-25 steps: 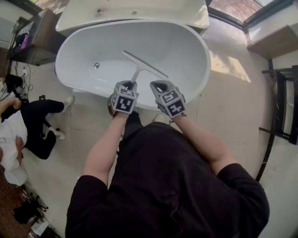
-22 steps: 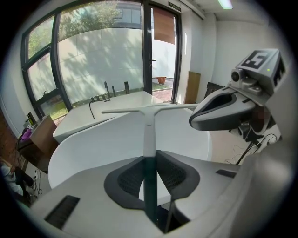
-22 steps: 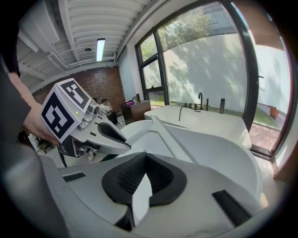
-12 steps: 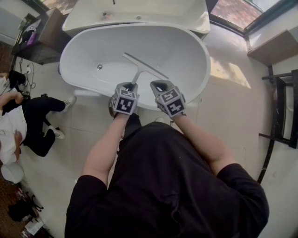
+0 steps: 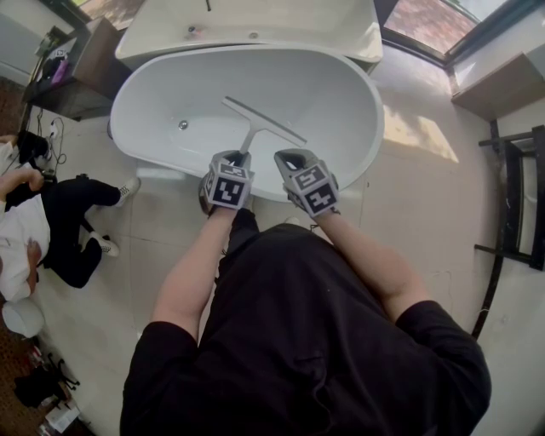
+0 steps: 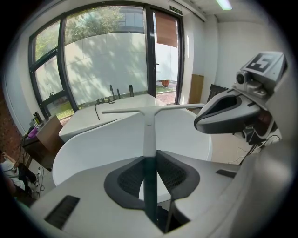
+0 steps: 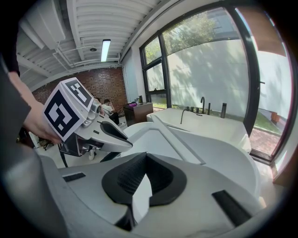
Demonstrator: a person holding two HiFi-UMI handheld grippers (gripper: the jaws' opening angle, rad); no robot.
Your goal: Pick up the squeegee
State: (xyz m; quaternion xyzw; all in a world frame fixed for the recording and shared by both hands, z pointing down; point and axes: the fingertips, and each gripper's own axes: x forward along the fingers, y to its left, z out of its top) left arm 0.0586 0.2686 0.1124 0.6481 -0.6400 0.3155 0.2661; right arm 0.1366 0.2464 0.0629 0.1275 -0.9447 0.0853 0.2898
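Over the near rim of the white bathtub [image 5: 341, 102], at 12 o'clock from the person's chest: gripping the squeegee [image 5: 254, 128] by its grey handle with the left tongs [image 5: 240, 158], dark pads [image 6: 130, 179] pressed on both sides of that handle. Pointing away toward 12, blade set crosswise at the far end, running from about 10 to 4 above the tub's hollow. Seen along the left tongs: handle straight up the middle, blade a level bar across the top, in front of the big window [image 6: 107, 51]. Just beside, at 3 o'clock of the left pair, the right tongs [image 5: 288, 158]: drawn narrow, pads meeting at their tips, gripping nothing, only the tub's white showing through the sliver lower down. Aimed out across the tub as well. Off at 9 o'clock in the head view, sitting on the tiled floor [image 5: 426, 196], a second person [image 5: 60, 230] in dark trousers and a white top. At 12, behind the tub, a white ledge [image 5: 255, 25] with tap fittings [image 7: 203, 104].
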